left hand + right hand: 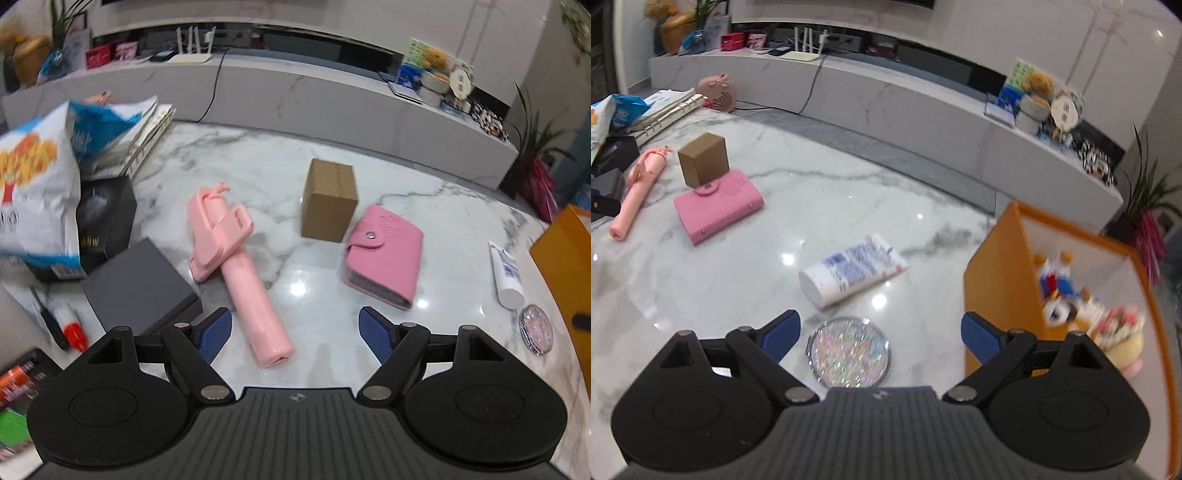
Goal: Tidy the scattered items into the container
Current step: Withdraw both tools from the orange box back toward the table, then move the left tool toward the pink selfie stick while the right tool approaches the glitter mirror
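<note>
Two grippers are hanging over our white marble table [746, 280], and both are standing wide with nothing between the blue pads. We are seeing the orange box [997, 291] at the right, open at the top, with a small toy figure [1058, 288] and something with flowers on it [1119, 332] lying inside, both blurry. Our right gripper [881, 332] is sitting just above the glittery round mirror [849, 354], beside the orange box. A white tube [849, 269] is lying near the mirror. Our left gripper [295, 328] is hanging over the pink selfie stick [236, 266]. The pink wallet [386, 254] is resting just beside a brown cardboard box [328, 201].
</note>
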